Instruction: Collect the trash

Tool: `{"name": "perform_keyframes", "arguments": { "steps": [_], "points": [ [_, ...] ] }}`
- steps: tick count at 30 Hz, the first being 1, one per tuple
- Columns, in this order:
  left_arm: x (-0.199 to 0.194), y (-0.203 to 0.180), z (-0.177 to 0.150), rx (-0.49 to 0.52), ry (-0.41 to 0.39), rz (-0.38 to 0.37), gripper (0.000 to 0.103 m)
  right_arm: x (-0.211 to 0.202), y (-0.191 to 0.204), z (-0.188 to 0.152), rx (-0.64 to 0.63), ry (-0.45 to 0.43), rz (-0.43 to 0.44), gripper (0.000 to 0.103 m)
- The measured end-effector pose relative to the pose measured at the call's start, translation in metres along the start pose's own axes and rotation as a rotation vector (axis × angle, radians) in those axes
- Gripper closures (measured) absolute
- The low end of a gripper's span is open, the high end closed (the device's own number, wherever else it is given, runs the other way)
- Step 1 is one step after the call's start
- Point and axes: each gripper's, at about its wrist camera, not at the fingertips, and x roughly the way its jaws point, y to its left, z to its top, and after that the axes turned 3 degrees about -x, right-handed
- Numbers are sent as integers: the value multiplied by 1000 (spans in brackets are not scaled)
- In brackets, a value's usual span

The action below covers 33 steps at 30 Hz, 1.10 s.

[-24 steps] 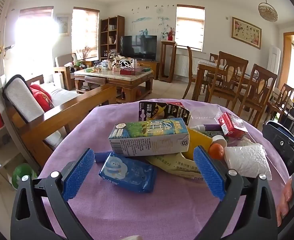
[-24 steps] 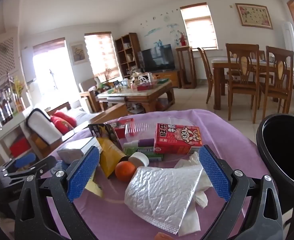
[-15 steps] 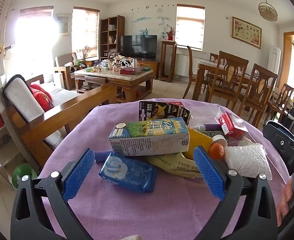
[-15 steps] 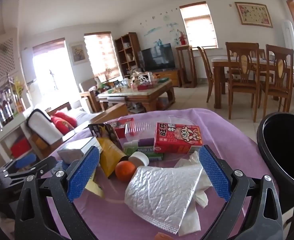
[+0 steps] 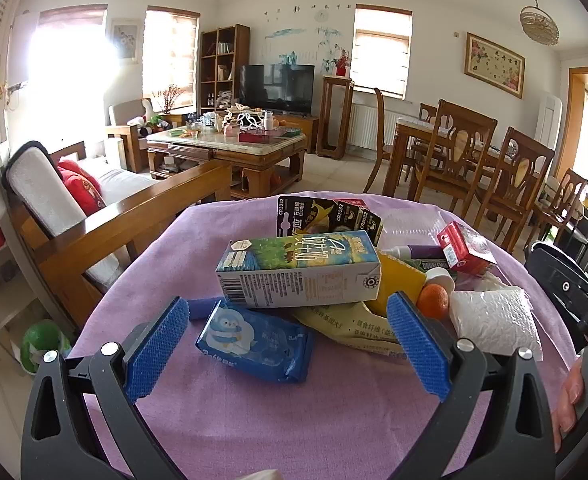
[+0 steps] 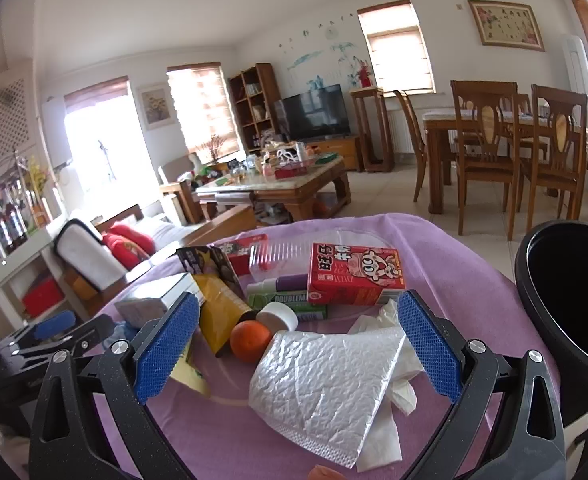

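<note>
Left claw (image 5: 287, 346) and right claw (image 6: 294, 348) spread wide — purple tablecloth (image 5: 294, 420), living room.

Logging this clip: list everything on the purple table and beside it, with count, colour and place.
milk carton: 1, green-blue and white, lying on the pile's left.
wipes pack: 1, blue, nearest the left gripper.
yellow bag: 1, yellow, under the carton.
battery card: 1, black-yellow, behind the carton.
red drink box: 1, red, pile's far right.
orange: 1, orange, mid-pile.
bubble mailer: 1, silvery white, nearest the right gripper.
tissue: 1, white, under the mailer.
bin: 1, black, right of the table.
tablecloth: 1, purple.
left gripper: blue pads, jaws open.
right gripper: blue pads, jaws open.
</note>
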Motion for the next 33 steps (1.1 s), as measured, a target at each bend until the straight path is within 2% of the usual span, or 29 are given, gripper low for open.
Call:
{"name": "perform_keyframes", "arguments": {
  "steps": [33],
  "points": [
    [4, -3, -1, -11, 20, -9, 5, 4, 0, -6, 16, 8, 3, 5]
  ]
}}
